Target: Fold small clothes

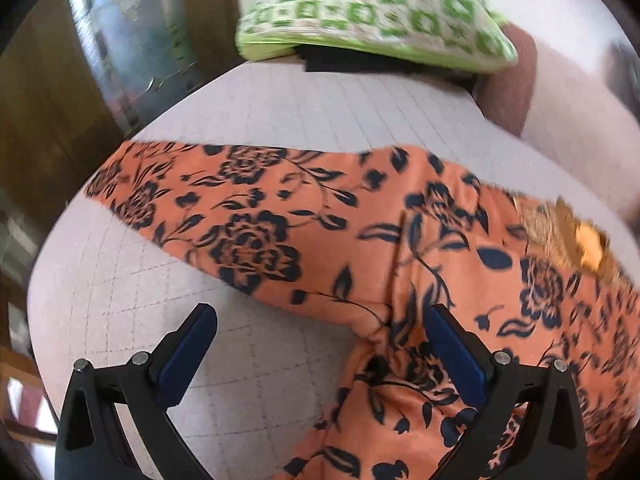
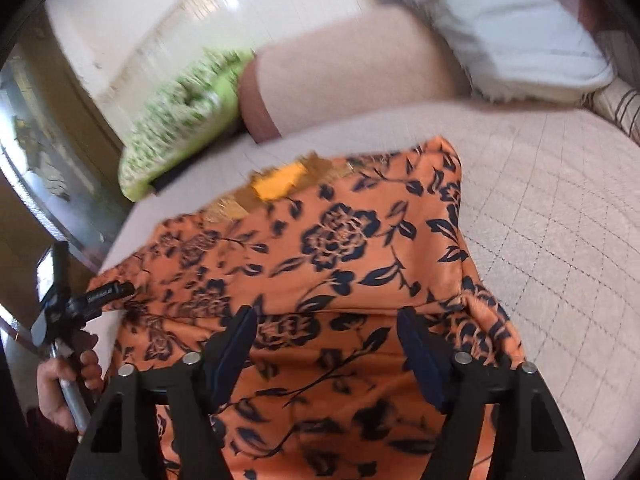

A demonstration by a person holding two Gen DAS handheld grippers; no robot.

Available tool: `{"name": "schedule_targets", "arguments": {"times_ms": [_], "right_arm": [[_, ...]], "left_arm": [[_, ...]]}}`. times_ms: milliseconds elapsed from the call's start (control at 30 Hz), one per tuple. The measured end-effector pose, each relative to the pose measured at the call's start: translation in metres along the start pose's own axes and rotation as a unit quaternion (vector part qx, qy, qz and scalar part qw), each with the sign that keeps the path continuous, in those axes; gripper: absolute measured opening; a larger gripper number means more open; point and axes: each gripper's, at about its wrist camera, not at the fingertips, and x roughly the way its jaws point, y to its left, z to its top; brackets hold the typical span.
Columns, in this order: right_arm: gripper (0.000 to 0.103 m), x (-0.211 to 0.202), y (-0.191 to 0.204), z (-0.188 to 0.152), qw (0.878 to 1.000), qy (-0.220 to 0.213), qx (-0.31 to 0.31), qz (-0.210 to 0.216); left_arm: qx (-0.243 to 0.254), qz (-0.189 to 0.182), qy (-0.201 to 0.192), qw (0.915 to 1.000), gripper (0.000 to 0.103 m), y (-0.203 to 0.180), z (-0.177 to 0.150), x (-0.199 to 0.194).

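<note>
An orange garment with a dark blue flower print (image 1: 320, 216) lies on a pale quilted bed (image 1: 328, 112). One sleeve stretches left in the left wrist view. A gold neckline patch (image 1: 568, 232) shows at the right. My left gripper (image 1: 320, 316) is open above the bed, its right finger over the bunched armpit fold. In the right wrist view the garment (image 2: 336, 248) fills the middle, neckline (image 2: 280, 188) at the far edge. My right gripper (image 2: 326, 320) is open just above the cloth. The left gripper (image 2: 100, 296) shows at the garment's left edge.
A green and white patterned pillow (image 1: 372, 12) lies at the head of the bed, next to a brown and beige bolster (image 2: 340, 80). A white pillow (image 2: 520, 40) lies at the far right. A wooden frame and window (image 1: 120, 40) stand to the left.
</note>
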Motion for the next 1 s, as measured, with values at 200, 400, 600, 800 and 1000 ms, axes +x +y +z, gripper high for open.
{"name": "schedule_targets", "arguments": {"times_ms": [200,400,600,800,1000], "right_arm": [[0.076,0.017,0.009,-0.003,0.998,0.026,0.016,0.046],[0.076,0.028,0.041,-0.003,0.997,0.021,-0.025,0.075],[0.076,0.036,0.045,-0.003,0.995,0.038,-0.026,0.091],[0.076,0.041,0.046,0.000,0.995,0.038,-0.027,0.092],[0.076,0.052,0.044,0.004,0.995,0.045,-0.018,0.089]], "left_arm": [[-0.087,-0.013,0.001,0.9961,0.103,0.060,0.011,-0.006],[-0.174,0.006,0.000,0.9847,0.103,0.136,0.014,-0.010],[-0.260,-0.035,0.033,0.9645,0.103,0.231,0.039,0.010],[-0.281,-0.066,0.052,0.9560,0.103,0.295,0.076,0.032],[-0.331,-0.121,0.080,0.9324,0.078,0.317,0.087,0.065]]}}
